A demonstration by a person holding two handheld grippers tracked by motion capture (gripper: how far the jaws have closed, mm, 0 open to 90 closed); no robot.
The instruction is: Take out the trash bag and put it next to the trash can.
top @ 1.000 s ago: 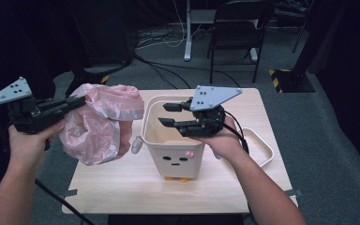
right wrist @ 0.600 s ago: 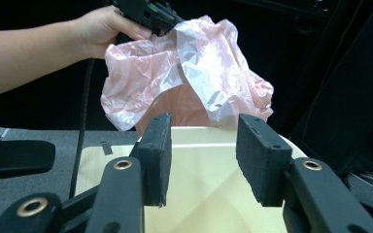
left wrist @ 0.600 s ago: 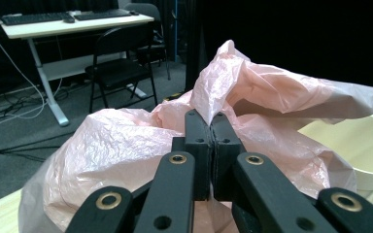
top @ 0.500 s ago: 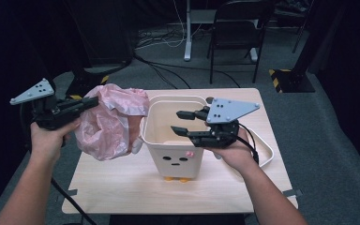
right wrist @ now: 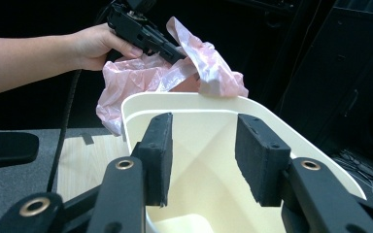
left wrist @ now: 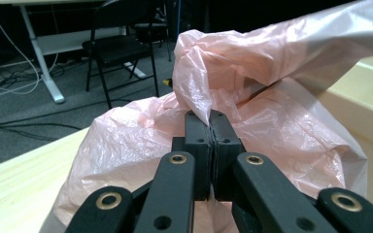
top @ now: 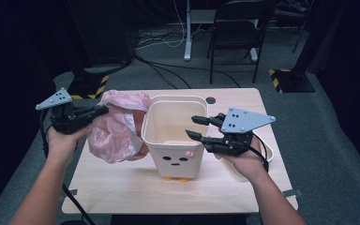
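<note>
Pink bag (top: 115, 131) beside cream bin (top: 174, 136)

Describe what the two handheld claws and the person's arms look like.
Both the left claw and the right claw are black, with two flat jaws on linked bars joined by brass-coloured rivets. Each carries a grey three-cornered plate with small holes on top. A black cable trails from each. The right claw's pads look rough and foamy. The forearms are bare, with no sleeves visible.
</note>
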